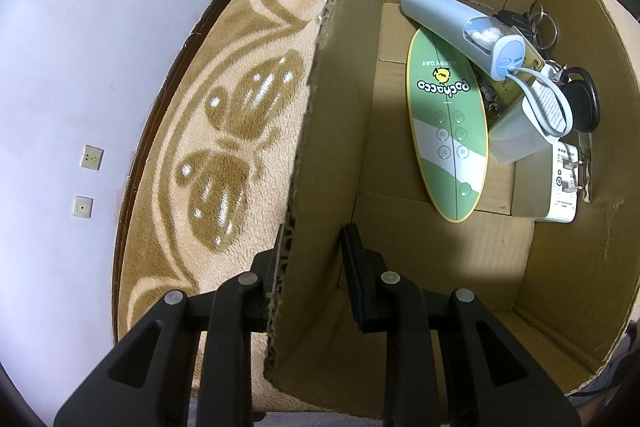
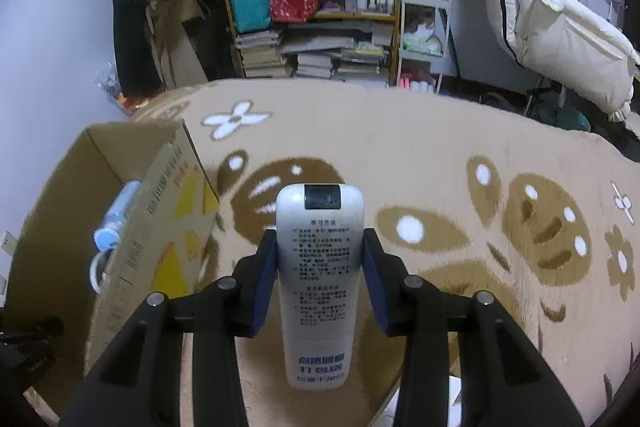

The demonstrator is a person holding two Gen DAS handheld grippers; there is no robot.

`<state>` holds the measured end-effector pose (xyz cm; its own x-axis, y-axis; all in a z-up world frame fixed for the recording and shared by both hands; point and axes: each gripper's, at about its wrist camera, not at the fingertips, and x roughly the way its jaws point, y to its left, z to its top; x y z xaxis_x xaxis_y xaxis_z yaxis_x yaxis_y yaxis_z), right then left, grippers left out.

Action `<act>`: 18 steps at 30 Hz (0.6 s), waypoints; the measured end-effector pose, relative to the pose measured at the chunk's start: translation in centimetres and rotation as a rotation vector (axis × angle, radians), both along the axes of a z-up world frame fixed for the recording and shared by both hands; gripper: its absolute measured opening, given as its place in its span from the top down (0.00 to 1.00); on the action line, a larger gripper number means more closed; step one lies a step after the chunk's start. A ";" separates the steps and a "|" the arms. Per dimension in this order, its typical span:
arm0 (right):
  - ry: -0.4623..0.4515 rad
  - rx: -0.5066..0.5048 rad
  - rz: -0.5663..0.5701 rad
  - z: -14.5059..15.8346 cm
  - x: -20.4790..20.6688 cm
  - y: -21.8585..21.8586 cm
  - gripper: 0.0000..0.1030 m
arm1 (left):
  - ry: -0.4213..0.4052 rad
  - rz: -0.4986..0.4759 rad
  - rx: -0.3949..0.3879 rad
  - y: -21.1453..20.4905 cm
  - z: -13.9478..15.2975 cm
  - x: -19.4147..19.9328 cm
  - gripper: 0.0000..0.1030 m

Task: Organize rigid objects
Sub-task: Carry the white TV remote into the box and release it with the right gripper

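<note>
Remote control [image 2: 320,279], white, back side up, sits pinched between the right gripper [image 2: 320,275] pads above the blanket [image 2: 440,155], presumably bound for the cardboard box [image 1: 400,267]. Left gripper [image 1: 316,267] straddles the box's near wall, apparently steadying it. Inside: green remote [image 1: 448,131], grey-blue tube [image 1: 460,23], keys [image 1: 576,95], charger [image 1: 560,187].

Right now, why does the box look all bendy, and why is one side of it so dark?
Left wrist view: the fisheye lens curves the cardboard box walls; the near wall shades half the floor, while the green remote lies in light. Right wrist view: the white remote in the right gripper looks sharp, and the blanket edge bows.
</note>
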<state>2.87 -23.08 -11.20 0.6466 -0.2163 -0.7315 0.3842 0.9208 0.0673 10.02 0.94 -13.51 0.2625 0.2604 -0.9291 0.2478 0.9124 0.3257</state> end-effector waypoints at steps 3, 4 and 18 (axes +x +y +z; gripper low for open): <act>-0.076 -0.012 0.032 1.6 -0.8 0.5 0.58 | -0.001 0.005 -0.008 0.1 0.0 0.0 0.76; -0.100 -0.013 0.041 2.2 -1.0 0.5 0.58 | 0.000 0.008 -0.014 0.2 0.0 0.1 0.76; -0.453 -0.063 0.230 10.6 -2.2 6.0 0.58 | -0.009 0.008 -0.019 0.4 0.3 -0.1 0.76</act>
<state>0.69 -17.07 -0.63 0.9319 -0.0654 -0.3567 0.1159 0.9858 0.1219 9.96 1.31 -13.23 0.2687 0.2445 -0.9317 0.2373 0.9206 0.3101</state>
